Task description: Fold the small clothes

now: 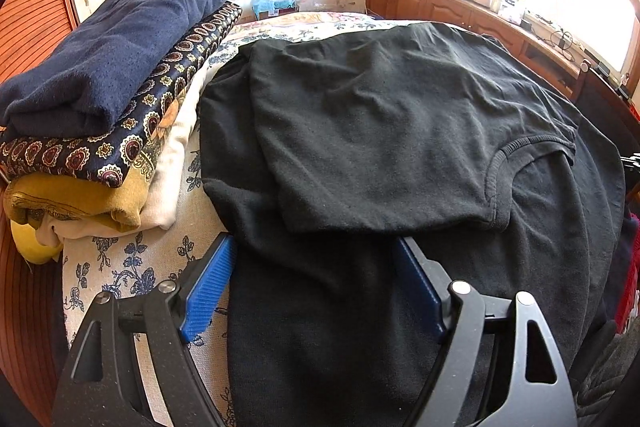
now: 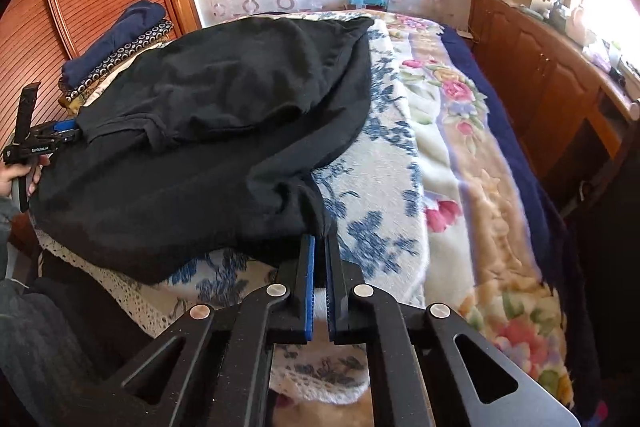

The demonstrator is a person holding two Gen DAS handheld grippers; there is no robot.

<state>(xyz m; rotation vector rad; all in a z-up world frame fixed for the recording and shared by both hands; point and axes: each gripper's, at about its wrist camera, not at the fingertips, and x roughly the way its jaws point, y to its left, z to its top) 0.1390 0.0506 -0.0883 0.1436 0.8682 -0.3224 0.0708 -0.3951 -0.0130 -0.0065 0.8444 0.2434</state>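
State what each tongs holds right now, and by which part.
The right tongs are shut on the black T-shirt at its near edge, by a sleeve corner. The left tongs stand open over the shirt, holding nothing.

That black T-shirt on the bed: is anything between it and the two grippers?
Nothing visible. The right gripper has its jaws shut on the black T-shirt at a corner, and the left gripper hangs open directly over the cloth.
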